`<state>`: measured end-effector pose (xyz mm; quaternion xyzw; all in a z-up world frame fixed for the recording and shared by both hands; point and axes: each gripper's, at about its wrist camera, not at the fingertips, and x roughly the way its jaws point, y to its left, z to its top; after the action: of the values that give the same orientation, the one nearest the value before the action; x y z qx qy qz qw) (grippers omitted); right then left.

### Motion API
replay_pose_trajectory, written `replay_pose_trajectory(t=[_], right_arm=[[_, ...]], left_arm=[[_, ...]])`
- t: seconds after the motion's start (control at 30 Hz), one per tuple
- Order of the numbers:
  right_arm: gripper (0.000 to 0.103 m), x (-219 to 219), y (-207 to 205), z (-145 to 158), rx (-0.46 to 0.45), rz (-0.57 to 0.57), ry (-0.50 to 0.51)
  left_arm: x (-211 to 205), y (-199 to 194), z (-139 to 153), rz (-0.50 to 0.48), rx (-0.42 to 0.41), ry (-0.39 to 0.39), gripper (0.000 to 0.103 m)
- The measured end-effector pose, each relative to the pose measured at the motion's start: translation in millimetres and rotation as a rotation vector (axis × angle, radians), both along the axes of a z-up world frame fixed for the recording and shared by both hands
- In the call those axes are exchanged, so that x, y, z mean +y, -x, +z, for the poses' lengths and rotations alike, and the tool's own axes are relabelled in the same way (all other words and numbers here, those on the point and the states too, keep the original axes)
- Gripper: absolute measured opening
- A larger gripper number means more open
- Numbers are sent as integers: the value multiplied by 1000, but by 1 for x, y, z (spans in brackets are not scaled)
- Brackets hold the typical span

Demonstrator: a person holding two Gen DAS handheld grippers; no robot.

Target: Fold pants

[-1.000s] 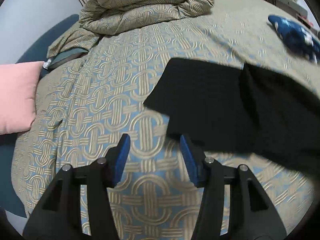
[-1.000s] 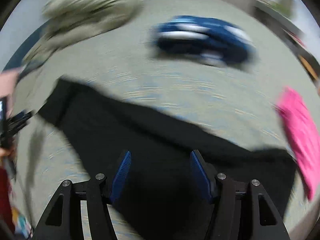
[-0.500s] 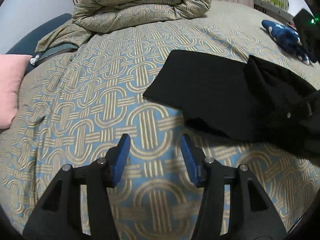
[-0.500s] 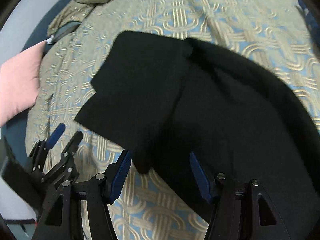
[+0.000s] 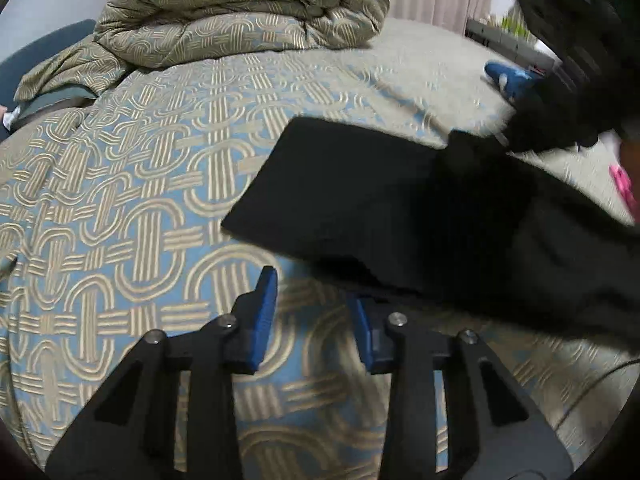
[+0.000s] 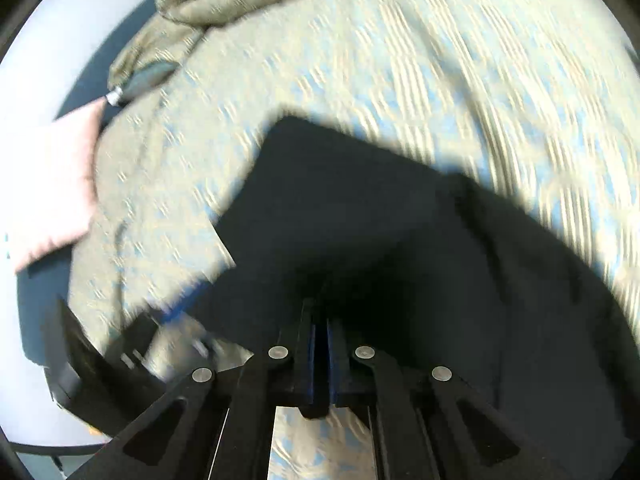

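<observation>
Black pants (image 5: 400, 200) lie on the patterned bedspread (image 5: 140, 200), one leg end toward the left. My left gripper (image 5: 314, 300) is open just in front of the near edge of the leg, its right pad touching or under that edge. In the right wrist view the pants (image 6: 360, 208) fill the lower middle. My right gripper (image 6: 320, 320) is shut on the pants' near fabric, which bunches up at the jaws. The right gripper's body also shows in the left wrist view (image 5: 568, 40) at the upper right.
A folded quilt (image 5: 240, 12) is piled at the bed's far end. A blue item (image 5: 512, 80) and a pink cloth (image 5: 624, 188) lie at the right. A pink pillow (image 6: 56, 184) sits at the bed's left edge. The left gripper (image 6: 120, 352) shows blurred at lower left.
My right gripper has closed on the pants' near fabric; it was open half a second ago. My left gripper has moved up to the leg's near edge.
</observation>
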<state>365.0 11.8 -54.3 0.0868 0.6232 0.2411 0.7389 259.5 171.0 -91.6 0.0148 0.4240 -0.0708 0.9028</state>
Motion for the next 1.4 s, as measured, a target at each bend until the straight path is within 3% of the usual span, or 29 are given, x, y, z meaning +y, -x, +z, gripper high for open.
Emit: replay_pose_trajectory(t=[0.17, 0.23, 0.27, 0.4, 0.53, 0.63, 0.73, 0.8, 0.83, 0.9, 0.93, 1.0, 1.13, 1.23, 1.4], right_arm=[[10, 33, -73, 19, -24, -37, -92], [46, 44, -91, 12, 14, -55, -51], [50, 46, -96, 11, 5, -75, -21], [53, 37, -93, 20, -90, -27, 39], [56, 34, -72, 6, -140, 236, 168], [56, 27, -60, -20, -130, 345, 272], [56, 21, -58, -44, -98, 394, 308], [56, 16, -59, -50, -92, 381, 292], [44, 14, -59, -51, -106, 366, 284], [11, 14, -55, -45, -150, 374, 277], [9, 14, -51, -38, -191, 374, 285], [8, 11, -44, -23, -252, 368, 271], [7, -4, -49, 10, -335, 292, 130], [8, -3, -69, 15, -342, 218, 67], [10, 15, -77, -21, -262, 226, 191]], left_arm=[[5, -19, 4, 24, 0, 62, 38], [12, -26, -1, 54, 27, 89, 38], [15, -28, -4, 69, 39, 108, 38], [30, -35, -13, 132, 61, 184, 38], [27, -41, -13, 119, 59, 204, 38], [21, -42, -12, 108, 53, 201, 38], [20, -49, -17, 116, 76, 200, 36], [23, -53, -19, 140, 76, 209, 14], [25, -56, -20, 151, 84, 226, 5], [30, -58, -19, 170, 90, 275, 0], [31, -57, -15, 178, 75, 286, 0], [32, -50, 0, 187, 30, 301, 0], [43, -33, 40, 230, -84, 348, 0], [57, -41, 37, 286, -38, 359, 0], [52, -49, 1, 275, 95, 315, 1]])
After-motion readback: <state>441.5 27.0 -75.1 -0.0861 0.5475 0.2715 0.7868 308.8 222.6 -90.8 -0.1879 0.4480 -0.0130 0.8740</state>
